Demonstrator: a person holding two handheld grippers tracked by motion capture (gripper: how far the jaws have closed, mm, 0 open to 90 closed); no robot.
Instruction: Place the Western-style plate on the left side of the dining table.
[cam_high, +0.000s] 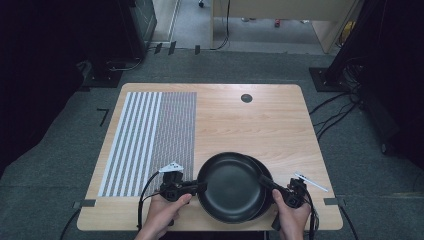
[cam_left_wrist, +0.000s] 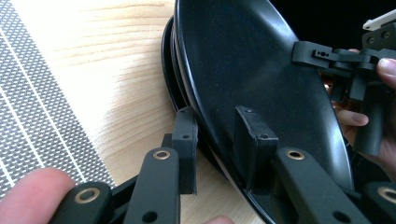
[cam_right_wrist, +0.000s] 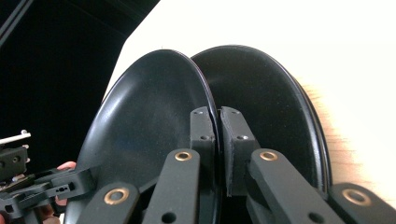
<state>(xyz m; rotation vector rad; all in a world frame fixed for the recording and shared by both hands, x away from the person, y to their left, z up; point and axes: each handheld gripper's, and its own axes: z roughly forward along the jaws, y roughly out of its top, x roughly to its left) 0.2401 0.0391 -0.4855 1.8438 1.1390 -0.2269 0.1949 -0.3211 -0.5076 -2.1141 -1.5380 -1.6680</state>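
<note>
Hands low at near edge | both grippers' fingers clamp top plate (cam_high: 231, 186) rim

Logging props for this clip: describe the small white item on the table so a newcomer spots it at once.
Start at the wooden table, then go to its near right corner, just past the right gripper. The white pen-like stick lies flat there, thin and pale beside the round black plates.
</note>
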